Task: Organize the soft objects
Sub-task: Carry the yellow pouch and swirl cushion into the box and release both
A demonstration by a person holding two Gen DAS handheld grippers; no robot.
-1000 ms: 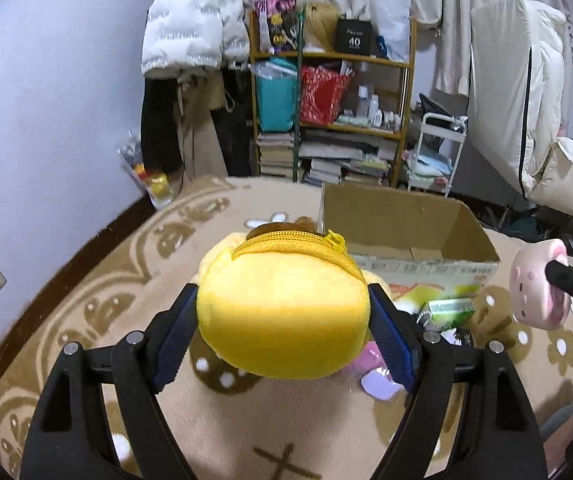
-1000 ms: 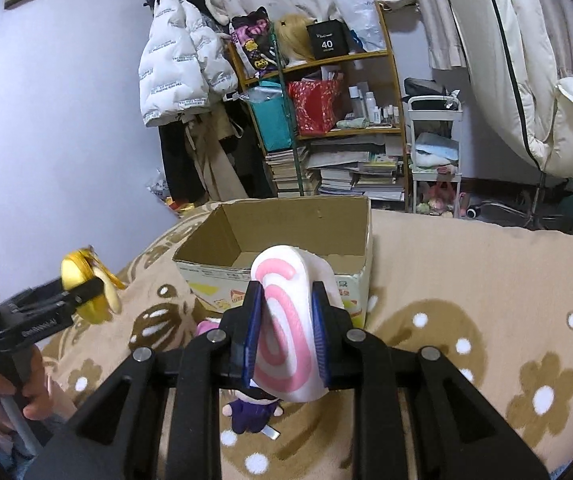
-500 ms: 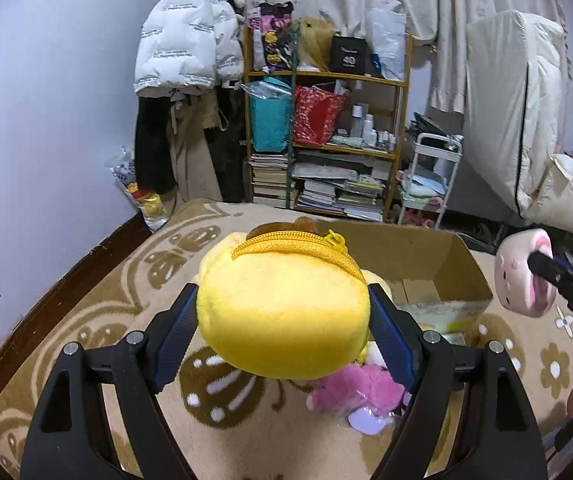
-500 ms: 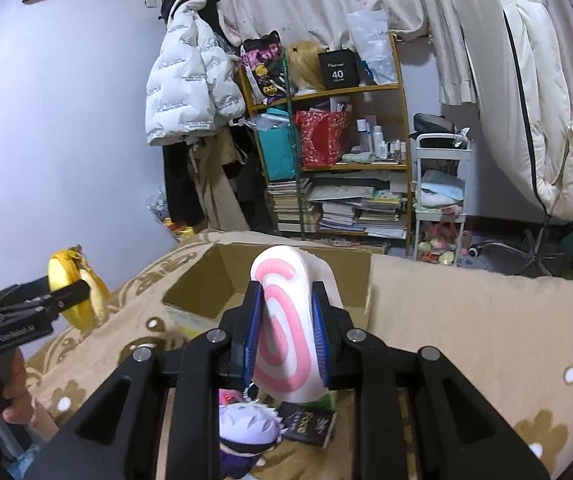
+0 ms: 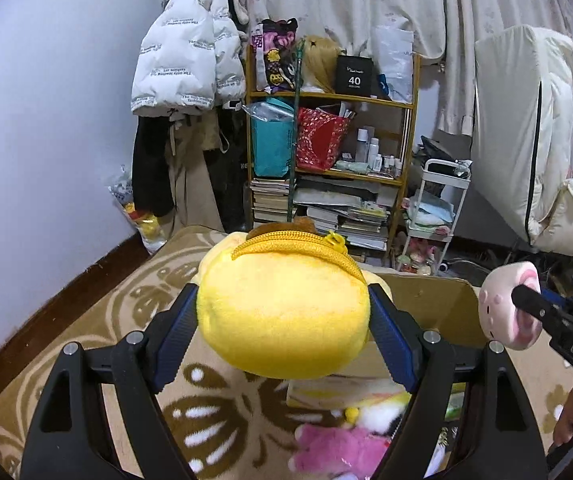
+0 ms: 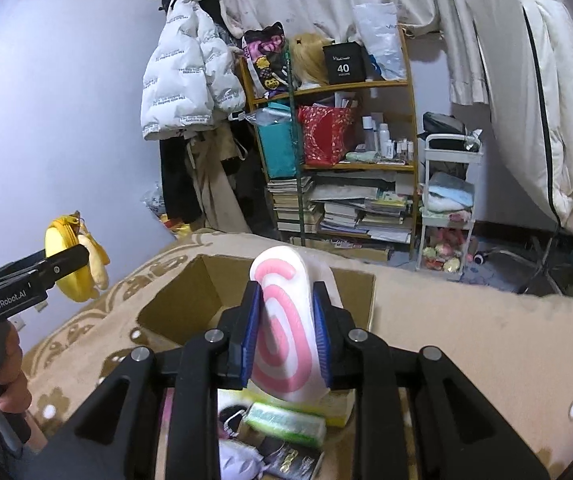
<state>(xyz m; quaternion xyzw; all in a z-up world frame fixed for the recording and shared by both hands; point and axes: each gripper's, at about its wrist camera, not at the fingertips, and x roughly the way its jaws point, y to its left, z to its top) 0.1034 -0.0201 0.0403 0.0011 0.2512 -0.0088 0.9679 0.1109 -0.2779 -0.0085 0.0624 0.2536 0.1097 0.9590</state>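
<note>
Both wrist cameras look forward and slightly down from close behind their own fingers toward the shelf at the top center, sharing the cardboard box below it.

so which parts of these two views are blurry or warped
Left wrist view: pink plush at the bottom edge is smeared, yellow plush pouch sharp, walls bowed by fisheye. Right wrist view: green packet is blurred, pink-and-white swirl plush crisp, dark corners.

White puffer jacket hangs beside cluttered wooden shelf; white trolley right.
</note>
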